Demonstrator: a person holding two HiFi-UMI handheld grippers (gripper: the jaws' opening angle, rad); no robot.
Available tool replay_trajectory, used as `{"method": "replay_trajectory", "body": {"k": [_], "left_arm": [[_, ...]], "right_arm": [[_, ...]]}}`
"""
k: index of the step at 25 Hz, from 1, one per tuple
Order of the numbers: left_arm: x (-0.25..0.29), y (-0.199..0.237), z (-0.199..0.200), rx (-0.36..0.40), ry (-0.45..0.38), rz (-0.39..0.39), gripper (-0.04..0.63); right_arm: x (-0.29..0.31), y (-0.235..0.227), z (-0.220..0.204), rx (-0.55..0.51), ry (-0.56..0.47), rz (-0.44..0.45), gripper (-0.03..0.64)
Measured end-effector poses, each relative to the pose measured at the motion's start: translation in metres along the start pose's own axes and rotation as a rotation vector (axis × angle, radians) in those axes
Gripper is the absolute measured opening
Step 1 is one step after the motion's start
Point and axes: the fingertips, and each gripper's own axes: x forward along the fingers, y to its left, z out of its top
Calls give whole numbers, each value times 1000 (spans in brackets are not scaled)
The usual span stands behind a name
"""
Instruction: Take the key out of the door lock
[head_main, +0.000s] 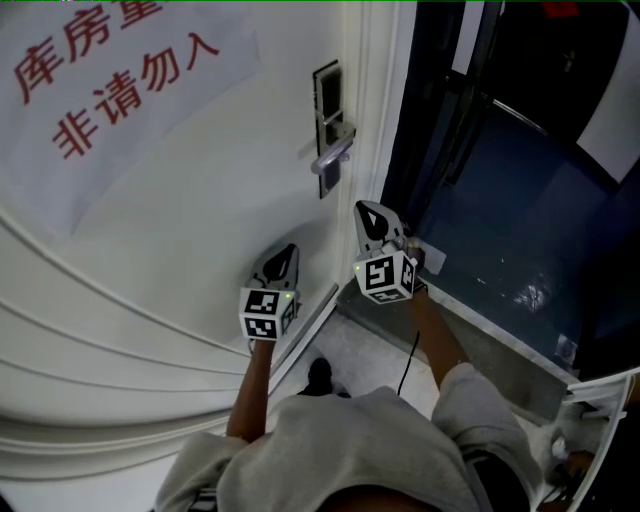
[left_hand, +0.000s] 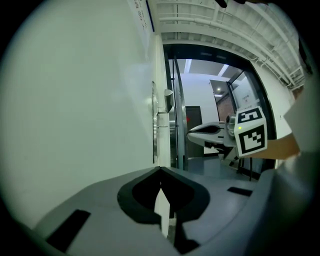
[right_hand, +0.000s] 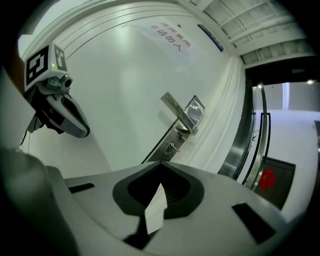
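Observation:
A dark lock plate with a silver lever handle sits near the white door's right edge. In the right gripper view the handle sticks out, and below it a small key shows in the keyhole. My right gripper hangs shut and empty just below the handle, apart from the lock. My left gripper is lower and to the left, close to the door face, also shut with nothing in it. In their own views, the left gripper and the right gripper each have their jaws together.
A paper sign with red characters hangs on the white door. To the right the doorway opens onto a dark floor. A black cable trails from the right hand. The person's grey clothing fills the bottom of the head view.

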Motion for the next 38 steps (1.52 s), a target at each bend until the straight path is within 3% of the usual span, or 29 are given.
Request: {"method": "replay_trajectory", "body": {"k": [17, 21, 23, 26, 38], "left_arm": [[10, -2, -2, -8, 3, -10, 18], [11, -1, -3, -8, 6, -10, 18], [12, -2, -3, -8, 6, -12, 18], [14, -6, -3, -7, 5, -19, 18], [13, -8, -4, -5, 14, -22, 18]], "right_arm": [[29, -4, -1, -698, 38, -5, 23], [30, -4, -7, -683, 43, 19, 54], [31, -2, -13, -675, 64, 50, 190], [31, -2, -21, -701, 83, 62, 245], [58, -10, -7, -735, 58, 12, 191]]}}
